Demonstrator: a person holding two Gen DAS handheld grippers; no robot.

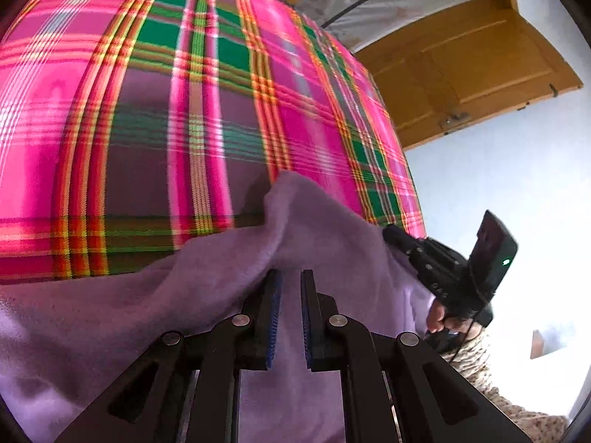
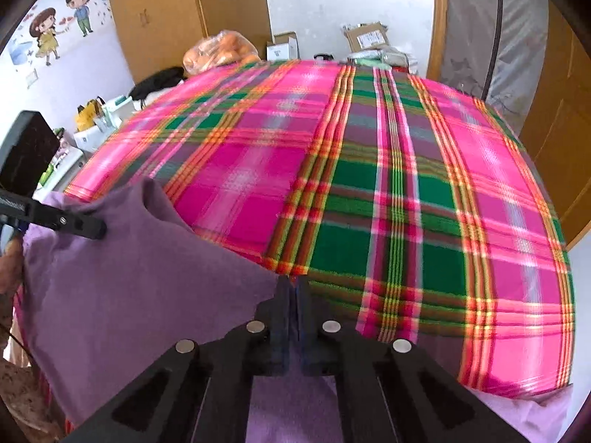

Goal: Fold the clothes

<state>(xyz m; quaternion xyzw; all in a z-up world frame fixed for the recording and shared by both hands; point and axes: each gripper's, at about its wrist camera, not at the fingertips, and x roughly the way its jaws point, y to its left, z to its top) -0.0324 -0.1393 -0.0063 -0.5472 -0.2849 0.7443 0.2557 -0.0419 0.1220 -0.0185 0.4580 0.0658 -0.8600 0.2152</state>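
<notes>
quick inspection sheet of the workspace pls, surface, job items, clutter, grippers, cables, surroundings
surface: plaid blanket, pink and green, covers the bed; bare apart from the garment.
job's things: purple garment at the near edge, lifted between both grippers.
clutter: orange bag, boxes and a dark item beyond the far edge.
grippers: right gripper shut on the garment's edge; left gripper slightly parted, garment draped around the tips, grip unclear.
cables: thin black cable below the hand on the right gripper.
surroundings: wooden door, wardrobe, cartoon wall sticker.
</notes>
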